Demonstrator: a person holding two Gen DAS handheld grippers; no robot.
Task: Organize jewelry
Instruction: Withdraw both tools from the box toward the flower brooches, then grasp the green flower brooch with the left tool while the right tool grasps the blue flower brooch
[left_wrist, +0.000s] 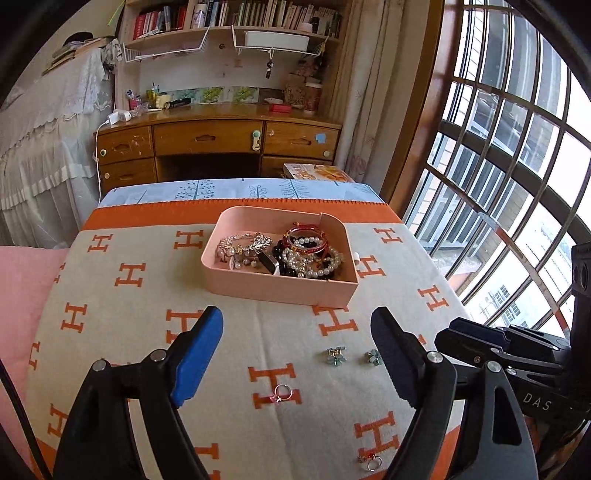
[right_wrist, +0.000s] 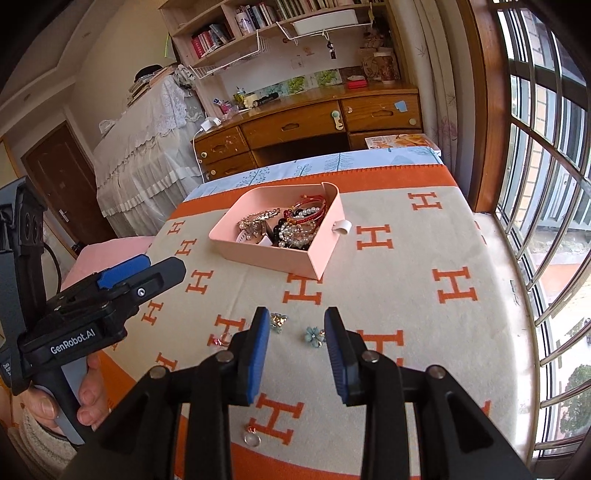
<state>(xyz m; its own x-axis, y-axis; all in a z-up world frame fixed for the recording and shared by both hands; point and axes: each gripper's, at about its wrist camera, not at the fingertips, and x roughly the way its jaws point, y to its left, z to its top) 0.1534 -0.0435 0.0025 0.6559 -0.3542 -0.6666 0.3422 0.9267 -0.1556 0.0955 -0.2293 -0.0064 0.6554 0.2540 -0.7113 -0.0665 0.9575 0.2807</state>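
Both grippers hung over the H-patterned blanket (left_wrist: 147, 295). The left gripper (left_wrist: 295, 354) gaped wide and empty. The right gripper (right_wrist: 295, 354) stood partly apart, empty, near a blue flower earring (right_wrist: 314, 336).

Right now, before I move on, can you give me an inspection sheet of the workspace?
Surface: H-pattern blanket, flat.
Job's things: pink tray heaped with bracelets; two blue flower earrings and two rings loose on the blanket.
Clutter: nothing seen on the blanket.
Grippers: left gripper jaws wide, empty; right gripper jaws apart, empty.
Cables: black cable at the left gripper's side.
Surroundings: wooden desk, barred window.
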